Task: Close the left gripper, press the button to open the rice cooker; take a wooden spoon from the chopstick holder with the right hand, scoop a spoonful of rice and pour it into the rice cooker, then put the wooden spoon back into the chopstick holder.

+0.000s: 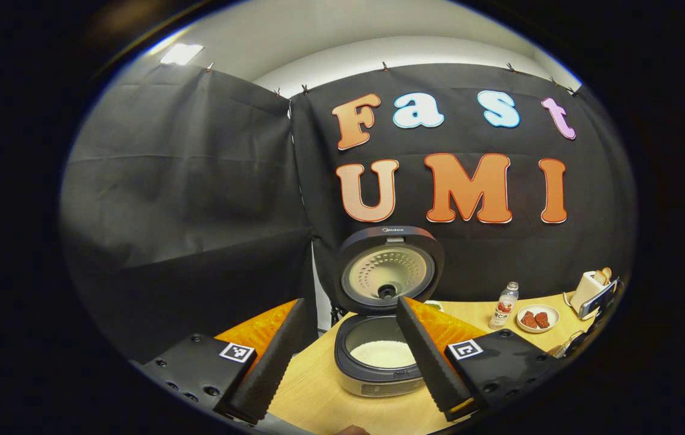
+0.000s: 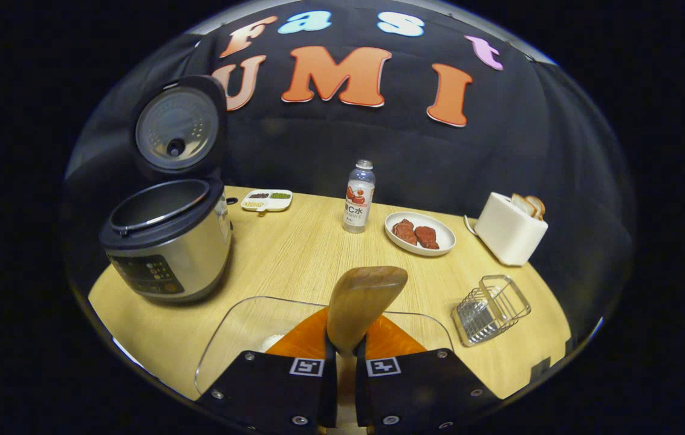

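**Spoon pinched in the right gripper, cooker lid up**

In the right gripper view, the right gripper (image 2: 342, 356) has its jaws pressed nearly together on the neck of the wooden spoon (image 2: 361, 305). The spoon's bowl stands up from between the two fingers, tilted slightly to the right, its broad wooden face toward the camera. Directly below and around the fingers sits a clear container (image 2: 230, 338) with a patch of white rice (image 2: 271, 343) showing at its bottom, just left of the jaws. The spoon's bowl is above the container's far rim.

The rice cooker (image 2: 167, 241) stands on the wooden table (image 2: 294, 254) to the left of the gripper, its lid (image 2: 178, 128) swung upright and the inner pot exposed. The wire chopstick holder (image 2: 490, 308) lies to the right of the jaws, near the table's edge (it looks tilted in this fisheye view). Farther back are a small divided dish (image 2: 266, 200), a bottle (image 2: 358, 196), a plate of red pieces (image 2: 419, 233) and a white toaster (image 2: 510, 228) with bread in it.

In the left gripper view, the left gripper (image 1: 354, 356) has its jaws spread wide, gripping nothing. The open rice cooker (image 1: 378, 356) sits between and beyond its fingers, white rice visible in the pot.
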The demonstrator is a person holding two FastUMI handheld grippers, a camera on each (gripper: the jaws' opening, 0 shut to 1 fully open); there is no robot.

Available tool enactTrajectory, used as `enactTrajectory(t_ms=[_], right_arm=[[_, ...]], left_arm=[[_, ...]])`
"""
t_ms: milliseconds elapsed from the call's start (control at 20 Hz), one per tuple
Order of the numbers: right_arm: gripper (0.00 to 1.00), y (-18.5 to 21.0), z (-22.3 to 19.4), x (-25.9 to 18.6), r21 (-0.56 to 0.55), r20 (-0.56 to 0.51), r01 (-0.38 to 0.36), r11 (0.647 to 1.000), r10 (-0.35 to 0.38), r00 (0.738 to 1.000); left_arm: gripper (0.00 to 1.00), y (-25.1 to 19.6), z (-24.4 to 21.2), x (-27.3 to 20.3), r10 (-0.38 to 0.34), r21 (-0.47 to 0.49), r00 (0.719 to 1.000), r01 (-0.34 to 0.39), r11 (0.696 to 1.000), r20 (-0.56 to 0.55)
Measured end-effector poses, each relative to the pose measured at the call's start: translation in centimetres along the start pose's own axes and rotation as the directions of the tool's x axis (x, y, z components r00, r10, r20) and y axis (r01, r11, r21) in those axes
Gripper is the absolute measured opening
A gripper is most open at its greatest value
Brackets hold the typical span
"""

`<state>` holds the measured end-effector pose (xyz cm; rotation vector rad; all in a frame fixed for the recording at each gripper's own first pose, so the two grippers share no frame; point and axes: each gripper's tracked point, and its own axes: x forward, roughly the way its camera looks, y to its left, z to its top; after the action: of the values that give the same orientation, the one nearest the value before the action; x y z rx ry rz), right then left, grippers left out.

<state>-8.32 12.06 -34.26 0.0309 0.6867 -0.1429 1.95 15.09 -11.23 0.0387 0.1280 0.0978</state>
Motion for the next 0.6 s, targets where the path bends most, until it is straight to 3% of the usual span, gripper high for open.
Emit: enactTrajectory(t_ms=[150,250,300,350,450,500,550,600], right_arm=[[0.11,1.6,0.0,0.0,0.151,-0.031,-0.046,0.987,0.051,0.998],[0.11,3.3,-0.6,0.2,0.267,-0.065,-0.082,0.960,0.103,0.993],[0.11,3.7,-0.9,0.0,0.304,-0.081,-0.088,0.949,0.117,0.990],[0.11,4.0,-0.9,0.2,0.342,-0.092,-0.090,0.935,0.128,0.988],[0.11,4.1,-1.0,0.6,0.396,-0.113,-0.082,0.915,0.137,0.984],[0.11,3.9,-1.1,0.8,0.430,-0.126,-0.075,0.900,0.142,0.982],[0.11,3.7,-1.3,0.9,0.473,-0.137,-0.071,0.878,0.153,0.979],[0.11,3.7,-1.4,1.1,0.517,-0.148,-0.069,0.853,0.168,0.975]], left_arm=[[1.00,0.3,-0.1,0.3,-0.011,0.001,1.000,0.011,1.000,-0.007],[1.00,0.2,-0.3,0.3,-0.024,0.016,1.000,0.024,1.000,-0.013],[0.90,0.2,-0.3,0.3,-0.030,0.026,0.999,0.030,0.999,-0.015],[1.00,0.2,-0.3,0.3,-0.036,0.034,0.999,0.036,0.999,-0.015],[1.00,0.2,-0.2,0.4,-0.044,0.045,0.999,0.044,0.998,-0.015],[0.90,0.2,-0.3,0.4,-0.046,0.048,0.999,0.047,0.998,-0.019],[1.00,0.2,-0.5,0.4,-0.049,0.050,0.998,0.050,0.998,-0.026],[1.00,0.3,-0.7,0.3,-0.051,0.053,0.998,0.052,0.997,-0.035]])
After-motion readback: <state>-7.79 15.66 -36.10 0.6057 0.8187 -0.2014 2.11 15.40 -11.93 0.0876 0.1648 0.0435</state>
